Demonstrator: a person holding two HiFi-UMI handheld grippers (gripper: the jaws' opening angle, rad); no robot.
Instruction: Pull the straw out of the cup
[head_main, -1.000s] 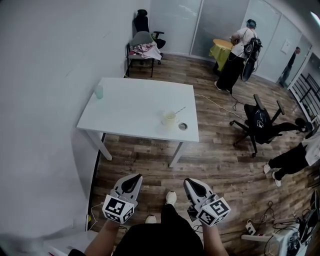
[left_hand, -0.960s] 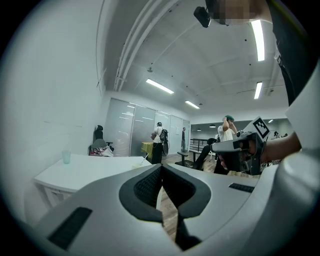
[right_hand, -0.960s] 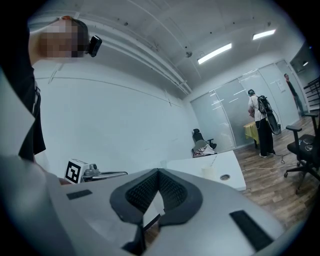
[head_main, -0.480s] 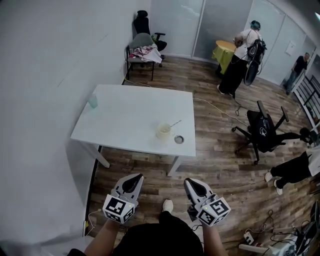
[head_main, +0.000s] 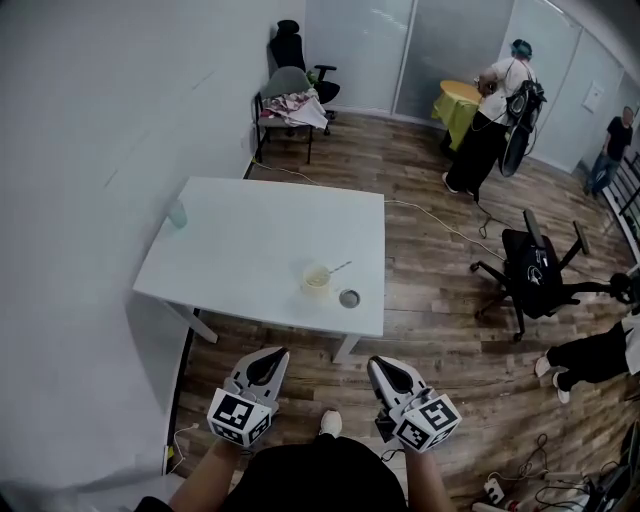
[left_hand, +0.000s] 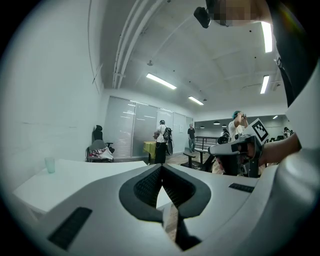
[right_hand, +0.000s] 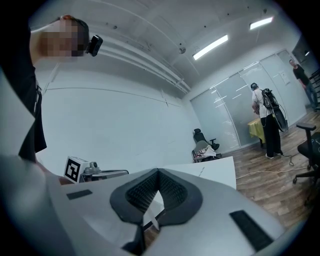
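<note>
A pale cup (head_main: 316, 279) stands near the front edge of the white table (head_main: 250, 250), and a thin straw (head_main: 338, 267) leans out of it to the right. Both grippers are held low over the wooden floor, well short of the table. My left gripper (head_main: 271, 353) is shut with nothing in it, and my right gripper (head_main: 379, 363) is likewise shut and empty. In the left gripper view the shut jaws (left_hand: 161, 168) point over the table top (left_hand: 70, 175). In the right gripper view the shut jaws (right_hand: 159, 172) hide the cup; the straw (right_hand: 202, 170) shows as a faint line.
A small round lid (head_main: 348, 298) lies right of the cup. A green tumbler (head_main: 177, 214) stands at the table's far left corner. A wall runs along the left. A black office chair (head_main: 535, 270) stands to the right, with people beyond it and a chair with clothes (head_main: 290, 100) at the back.
The table and cup have slid down and left in the head view, closer to me. Both grippers keep their place in the view and stay shut.
</note>
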